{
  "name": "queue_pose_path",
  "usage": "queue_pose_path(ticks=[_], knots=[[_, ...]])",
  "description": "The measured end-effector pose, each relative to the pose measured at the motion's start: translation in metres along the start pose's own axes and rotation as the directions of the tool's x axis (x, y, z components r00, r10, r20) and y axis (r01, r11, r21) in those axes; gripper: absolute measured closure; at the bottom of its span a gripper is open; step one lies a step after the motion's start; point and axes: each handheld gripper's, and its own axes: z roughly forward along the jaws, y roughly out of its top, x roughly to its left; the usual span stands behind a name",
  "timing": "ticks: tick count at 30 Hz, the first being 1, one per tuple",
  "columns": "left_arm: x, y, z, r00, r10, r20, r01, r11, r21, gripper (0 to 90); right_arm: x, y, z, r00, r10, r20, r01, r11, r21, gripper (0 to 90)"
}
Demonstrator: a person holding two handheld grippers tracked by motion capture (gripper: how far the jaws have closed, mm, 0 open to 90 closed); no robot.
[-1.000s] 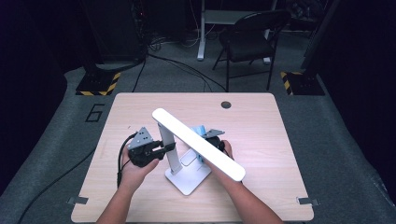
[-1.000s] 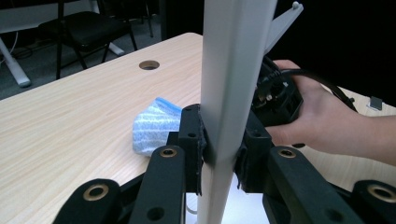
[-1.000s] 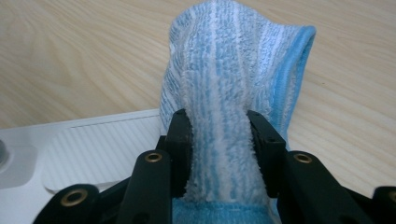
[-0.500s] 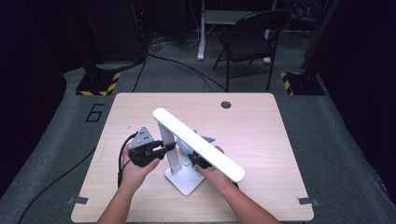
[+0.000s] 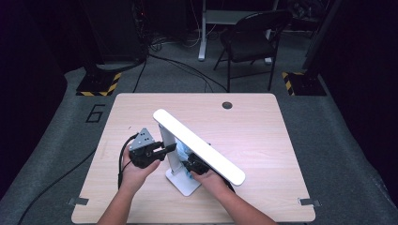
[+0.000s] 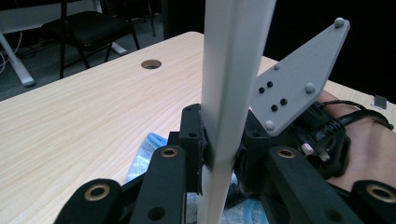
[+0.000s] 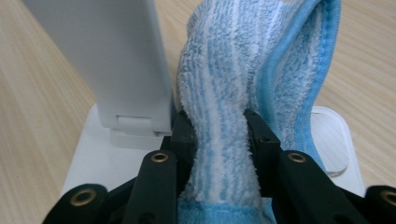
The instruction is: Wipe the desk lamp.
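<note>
Left gripper (image 5: 170,148) sits left of the lamp (image 5: 197,145), jaws clenched on the lamp's upright post (image 6: 229,93); in the left gripper view the post runs straight up between the two black jaws. Probably a bracing hold, so the lamp doesn't slide or tip while the other side gets wiped.

Lamp stands near the middle of the surface (image 5: 263,126), a bit toward the near edge. Its white base (image 5: 184,183) lies flat on the wood, and the long light bar slants from upper left to lower right over both hands.

Right gripper (image 5: 188,165) is just right of the post, low, under the light bar. Its jaws are clamped on a folded blue and white striped cloth (image 7: 233,93). In the right gripper view the cloth bunches up between the jaws and stands right beside the bottom of the post, over the base. Touching the post or not, cannot tell. Looks like wiping the lower post and base, cloth pinched tight so it stays folded.

Chair (image 5: 256,33) on the floor beyond the far edge, not involved.
</note>
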Motion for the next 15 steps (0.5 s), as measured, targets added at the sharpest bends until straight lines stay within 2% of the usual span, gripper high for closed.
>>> queue_pose_path(ticks=[4, 5, 6, 7, 8, 10, 11, 12, 15], knots=[[0.0, 0.0, 0.0, 1.0, -0.001, 0.002, 0.001, 1.0, 0.0, 75.4, -0.01, -0.001, -0.001, 0.9997, 0.02, 0.011, -0.02, 1.0, -0.006, 70.1], [0.0, 0.0, -0.001, 1.0, 0.001, 0.0, -0.001, 1.0, 0.001, 75.4, -0.013, -0.001, -0.002, 0.9997, 0.02, 0.011, -0.02, 1.0, 0.013, 70.1], [0.0, -0.001, -0.001, 1.0, 0.002, 0.003, -0.002, 1.0, 0.0, 75.4, -0.017, -0.001, -0.001, 0.9998, 0.01, 0.016, -0.01, 1.0, -0.003, 70.1], [-0.001, -0.001, -0.001, 1.0, -0.001, 0.003, 0.001, 1.0, -0.001, 75.4, -0.021, -0.002, -0.001, 0.9993, 0.005, 0.037, -0.005, 1.0, -0.012, 70.2], [-0.001, -0.001, -0.001, 1.0, -0.001, 0.003, 0.001, 1.0, -0.001, 75.4, -0.021, -0.002, -0.001, 0.9993, 0.005, 0.037, -0.005, 1.0, -0.012, 70.2], [-0.001, -0.001, -0.001, 1.0, -0.002, 0.004, 0.002, 1.0, -0.004, 75.5, -0.032, -0.002, -0.001, 0.9974, 0.03, 0.065, -0.03, 1.0, -0.006, 70.4], [-0.001, -0.001, -0.001, 1.0, -0.002, 0.004, 0.002, 1.0, -0.004, 75.5, -0.035, -0.002, -0.002, 0.9972, 0.027, 0.07, -0.027, 1.0, 0.0, 70.4], [0.0, -0.001, 0.0, 1.0, -0.002, 0.004, 0.002, 1.0, -0.004, 75.5, -0.039, -0.002, 0.0, 0.9969, 0.022, 0.076, -0.02, 1.0, -0.018, 70.3], [0.0, 0.0, 0.0, 0.9999, -0.001, 0.01, 0.001, 1.0, -0.002, 75.3, -0.048, -0.002, 0.0, 0.9954, 0.033, 0.09, -0.031, 0.999, -0.02, 70.3]])
